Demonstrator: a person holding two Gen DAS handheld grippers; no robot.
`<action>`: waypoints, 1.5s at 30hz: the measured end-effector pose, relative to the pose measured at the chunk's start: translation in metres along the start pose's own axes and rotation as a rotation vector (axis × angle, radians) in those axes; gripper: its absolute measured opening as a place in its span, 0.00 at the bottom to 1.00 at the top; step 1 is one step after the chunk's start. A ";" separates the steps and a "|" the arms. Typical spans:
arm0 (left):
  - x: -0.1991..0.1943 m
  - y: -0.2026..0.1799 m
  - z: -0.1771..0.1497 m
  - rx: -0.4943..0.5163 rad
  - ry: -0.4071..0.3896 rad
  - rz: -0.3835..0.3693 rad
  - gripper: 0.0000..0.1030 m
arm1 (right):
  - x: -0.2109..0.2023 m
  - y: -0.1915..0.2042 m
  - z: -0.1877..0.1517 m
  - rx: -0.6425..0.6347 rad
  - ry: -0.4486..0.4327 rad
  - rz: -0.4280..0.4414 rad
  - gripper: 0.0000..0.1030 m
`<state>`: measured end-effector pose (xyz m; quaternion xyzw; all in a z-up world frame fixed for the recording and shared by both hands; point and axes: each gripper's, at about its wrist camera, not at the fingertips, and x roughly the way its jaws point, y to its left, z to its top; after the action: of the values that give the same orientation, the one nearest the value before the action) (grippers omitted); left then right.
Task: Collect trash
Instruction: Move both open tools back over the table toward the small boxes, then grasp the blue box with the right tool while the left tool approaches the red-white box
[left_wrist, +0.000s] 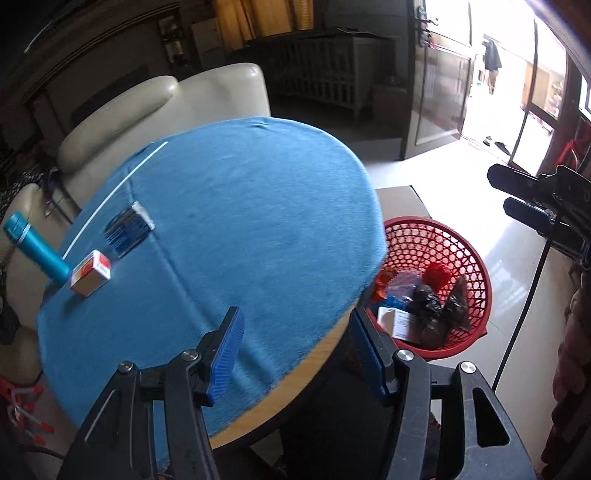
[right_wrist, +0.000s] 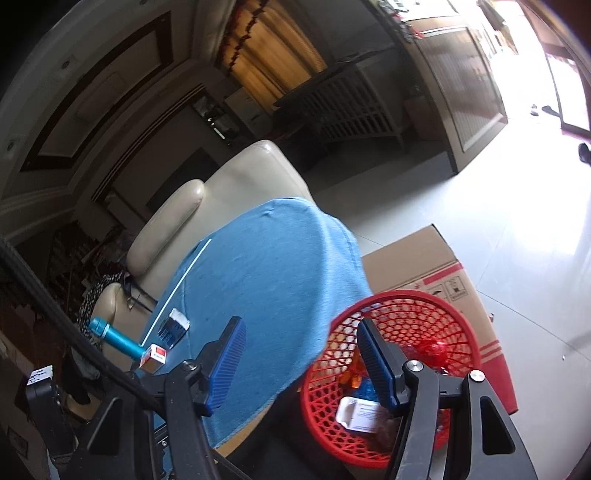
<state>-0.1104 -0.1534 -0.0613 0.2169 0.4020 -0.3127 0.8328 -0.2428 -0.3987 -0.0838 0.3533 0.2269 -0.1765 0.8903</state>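
A round table with a blue cloth (left_wrist: 240, 229) holds a small orange-and-white box (left_wrist: 90, 273), a dark blue box (left_wrist: 127, 230) and a teal bottle (left_wrist: 35, 247) at its left edge. A red mesh basket (left_wrist: 476, 266) beside the table on the right holds wrappers, dark bags and a white box (left_wrist: 400, 323). My left gripper (left_wrist: 295, 354) is open and empty above the table's near edge. My right gripper (right_wrist: 301, 365) is open and empty, hovering between the table (right_wrist: 269, 280) and the basket (right_wrist: 461, 325); it also shows in the left wrist view (left_wrist: 517, 195).
A cream leather armchair (left_wrist: 147, 107) stands behind the table. A cardboard box (right_wrist: 417, 258) sits on the floor behind the basket. A black cable (left_wrist: 524, 306) hangs at the right. Pale tiled floor (right_wrist: 480, 192) stretches to an open doorway.
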 end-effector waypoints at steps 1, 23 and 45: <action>-0.001 0.003 0.000 -0.006 -0.003 0.003 0.59 | 0.001 0.006 -0.001 -0.009 0.001 0.005 0.64; -0.034 0.215 -0.060 -0.242 -0.172 0.296 0.61 | 0.093 0.124 0.004 -0.187 0.193 0.061 0.64; 0.031 0.383 -0.053 -0.470 -0.049 0.329 0.61 | 0.460 0.360 -0.015 -0.529 0.609 0.215 0.64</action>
<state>0.1425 0.1408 -0.0748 0.0727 0.4027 -0.0766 0.9092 0.3080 -0.2108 -0.1389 0.1703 0.4792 0.0942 0.8559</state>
